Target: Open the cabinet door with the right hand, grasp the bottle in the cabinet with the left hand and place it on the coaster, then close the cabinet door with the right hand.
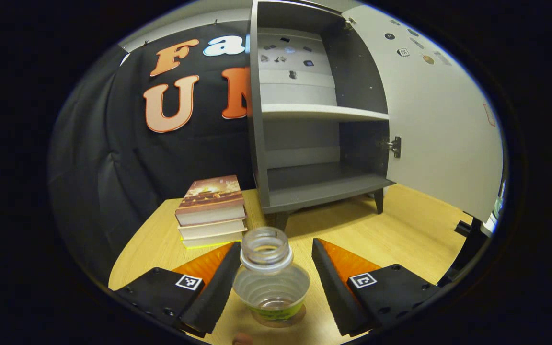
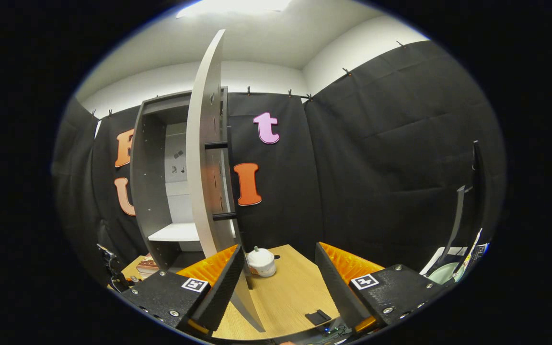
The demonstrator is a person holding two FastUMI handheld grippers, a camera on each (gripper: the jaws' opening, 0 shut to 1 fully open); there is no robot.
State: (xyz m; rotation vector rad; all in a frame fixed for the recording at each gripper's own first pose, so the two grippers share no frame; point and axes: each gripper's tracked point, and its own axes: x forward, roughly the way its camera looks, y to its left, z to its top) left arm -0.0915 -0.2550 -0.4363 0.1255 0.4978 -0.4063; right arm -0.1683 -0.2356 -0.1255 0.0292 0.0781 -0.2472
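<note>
Standing uncapped on the wooden table (image 1: 400,230), the clear plastic bottle (image 1: 270,278) sits between the left gripper (image 1: 271,282)'s wide-apart fingers, neither clearly pressing it. A stack of books (image 1: 211,211) lies far left. Whether a coaster lies beneath the bottle cannot be told. Further right, the grey cabinet (image 1: 257,120) gapes, shelves bare. Placing looks nearly done; next, the right gripper (image 2: 276,282), fingers wide, must push the cabinet door (image 2: 201,158) closed.

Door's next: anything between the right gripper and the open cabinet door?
Nothing visible. The right gripper is open, and the cabinet door stands edge-on just ahead, beside one finger. The white pot sits farther back on the table.
</note>
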